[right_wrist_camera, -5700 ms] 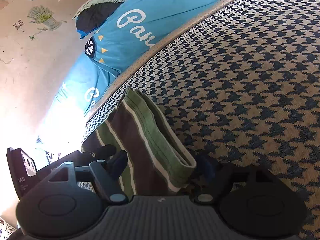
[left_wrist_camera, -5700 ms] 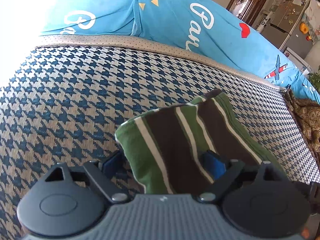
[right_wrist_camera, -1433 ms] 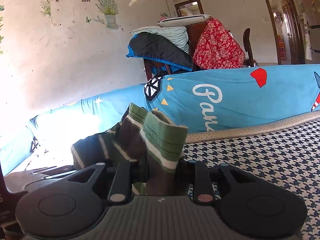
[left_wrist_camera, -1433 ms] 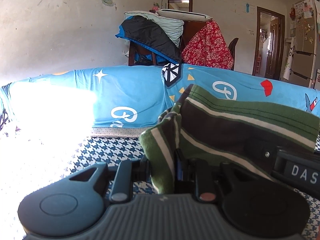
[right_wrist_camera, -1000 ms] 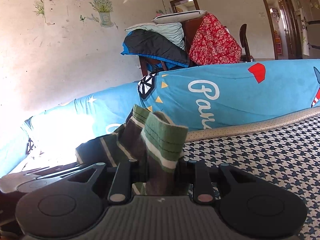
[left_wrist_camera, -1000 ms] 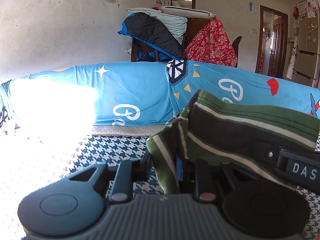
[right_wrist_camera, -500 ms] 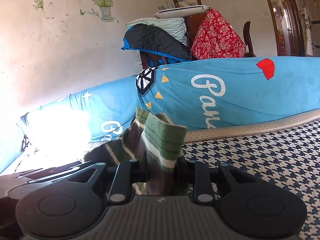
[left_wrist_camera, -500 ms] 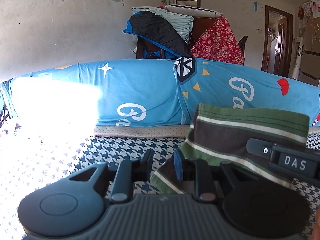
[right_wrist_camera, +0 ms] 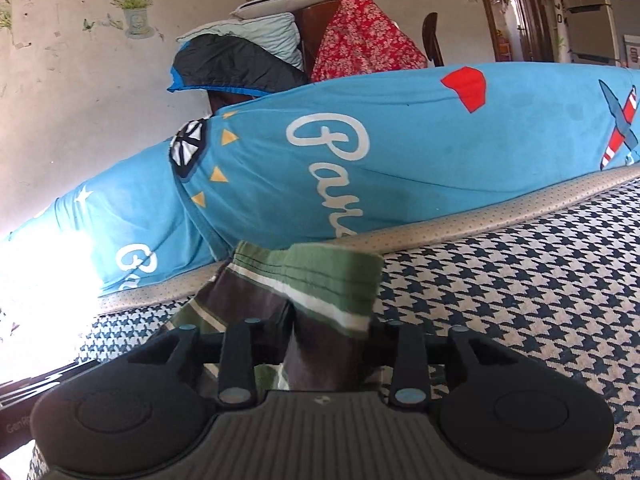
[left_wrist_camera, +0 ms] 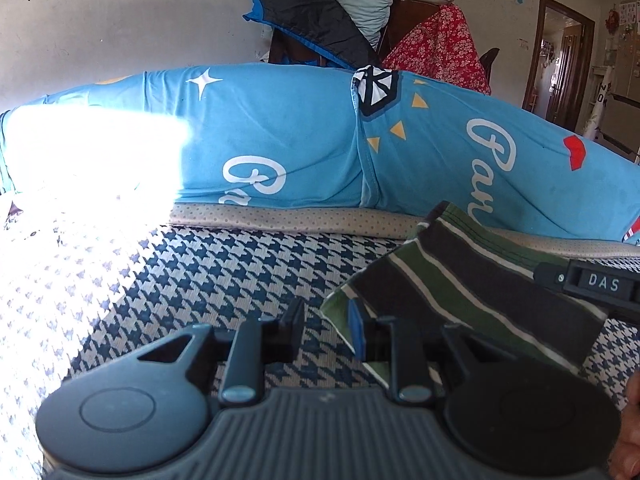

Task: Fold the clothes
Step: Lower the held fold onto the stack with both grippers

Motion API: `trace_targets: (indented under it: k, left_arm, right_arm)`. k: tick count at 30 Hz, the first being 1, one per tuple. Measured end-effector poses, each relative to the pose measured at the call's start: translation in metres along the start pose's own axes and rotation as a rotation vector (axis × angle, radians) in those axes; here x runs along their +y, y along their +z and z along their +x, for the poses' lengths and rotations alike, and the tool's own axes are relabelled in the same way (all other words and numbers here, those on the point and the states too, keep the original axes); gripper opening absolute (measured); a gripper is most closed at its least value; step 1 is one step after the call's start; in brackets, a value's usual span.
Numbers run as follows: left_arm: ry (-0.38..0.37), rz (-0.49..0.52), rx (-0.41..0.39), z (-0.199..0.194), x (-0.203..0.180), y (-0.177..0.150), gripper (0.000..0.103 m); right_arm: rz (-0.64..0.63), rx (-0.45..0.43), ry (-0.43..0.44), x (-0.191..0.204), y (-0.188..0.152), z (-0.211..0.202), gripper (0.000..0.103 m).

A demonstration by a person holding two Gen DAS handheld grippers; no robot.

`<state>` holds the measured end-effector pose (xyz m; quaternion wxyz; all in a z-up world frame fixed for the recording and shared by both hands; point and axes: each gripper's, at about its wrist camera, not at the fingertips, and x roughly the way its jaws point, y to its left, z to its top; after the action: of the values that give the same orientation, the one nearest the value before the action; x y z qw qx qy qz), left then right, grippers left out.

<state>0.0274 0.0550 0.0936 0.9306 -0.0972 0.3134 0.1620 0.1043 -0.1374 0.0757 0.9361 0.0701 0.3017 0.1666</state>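
A folded garment (left_wrist_camera: 472,292) with green, brown and white stripes lies low over the houndstooth mat (left_wrist_camera: 224,264). My left gripper (left_wrist_camera: 324,316) has its jaws nearly together. Only mat shows in the slim gap, and the garment's corner lies beside and under the blue right pad (left_wrist_camera: 356,332), not pinched. The right gripper's dark body (left_wrist_camera: 592,284) rests across the garment's far end. In the right wrist view the garment's thick fold (right_wrist_camera: 320,276) fills the space between the fingers of my right gripper (right_wrist_camera: 330,340). Those jaws are opening and the fold has spread wide and loose.
A long blue printed bolster (left_wrist_camera: 300,140) (right_wrist_camera: 400,140) runs along the mat's far edge. Behind it a chair piled with bedding and red cloth (left_wrist_camera: 320,12) stands by the wall. Strong sun glare covers the mat's left side (left_wrist_camera: 80,152). A hand (left_wrist_camera: 630,420) shows at the right edge.
Both grippers came down toward the mat with the garment. The cloth slid out from between the left jaws to their right side. The right jaws widened and the fold between them relaxed.
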Motion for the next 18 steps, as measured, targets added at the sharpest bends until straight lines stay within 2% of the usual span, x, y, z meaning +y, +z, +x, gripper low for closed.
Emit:
trace_targets:
  k: [2, 4, 6, 10, 14, 17, 18]
  left_arm:
    - [-0.004, 0.002, -0.001, 0.001, -0.001, -0.001, 0.022]
    - [-0.008, 0.001, -0.001, 0.003, -0.001, -0.001, 0.022]
    - [-0.021, -0.018, 0.002, 0.005, 0.002, 0.000, 0.025]
    - [-0.039, -0.039, -0.009, 0.010, 0.004, 0.005, 0.028]
    - [-0.038, -0.047, -0.009, 0.019, 0.003, 0.007, 0.030]
    - [-0.040, -0.054, -0.001, 0.026, 0.003, 0.007, 0.031]
    - [-0.041, -0.057, 0.003, 0.029, 0.003, 0.007, 0.034]
  right_arm:
    - [0.042, -0.014, -0.049, -0.009, 0.003, -0.003, 0.059]
    - [0.078, -0.039, -0.073, -0.019, 0.006, -0.010, 0.063]
    - [0.103, -0.064, -0.077, -0.026, 0.011, -0.019, 0.063]
    - [0.066, -0.082, -0.030, -0.027, 0.015, -0.031, 0.062]
    - [-0.011, -0.029, 0.055, -0.017, 0.010, -0.030, 0.057]
    - [-0.067, 0.010, 0.073, -0.010, 0.004, -0.024, 0.055]
    - [-0.082, 0.018, 0.074, -0.008, 0.001, -0.021, 0.055]
